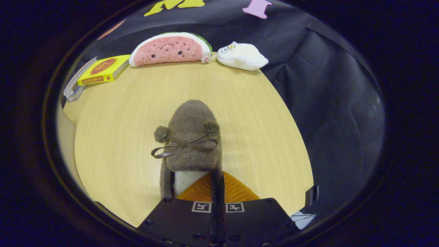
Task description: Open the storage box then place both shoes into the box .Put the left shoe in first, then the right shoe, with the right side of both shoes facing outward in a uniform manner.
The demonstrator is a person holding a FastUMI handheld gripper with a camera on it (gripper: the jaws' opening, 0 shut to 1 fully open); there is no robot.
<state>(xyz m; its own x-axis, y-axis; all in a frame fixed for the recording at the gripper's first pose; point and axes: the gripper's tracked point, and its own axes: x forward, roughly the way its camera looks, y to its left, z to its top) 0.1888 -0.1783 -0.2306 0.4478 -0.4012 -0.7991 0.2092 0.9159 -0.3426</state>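
Above the wooden worktop, the tongs were clenched on the heel rim of a fuzzy brown shoe, its toe pointing toward a watermelon plush beyond.

A: How is the light?
B: Even and fairly bright on the wooden surface, from overhead. The fuzzy brown shoe throws only a faint shadow on its right.
A: Any glare?
B: A soft sheen on the black cloth at the right, nothing blown out.
A: Sharpness?
B: Crisp at the shoe's bow. The watermelon plush at the far edge is slightly softer.
A: Distortion?
B: Strong fisheye: the surface's edges curve and the rim darkens. The gripper, its fingers pressed close together, sits dim.
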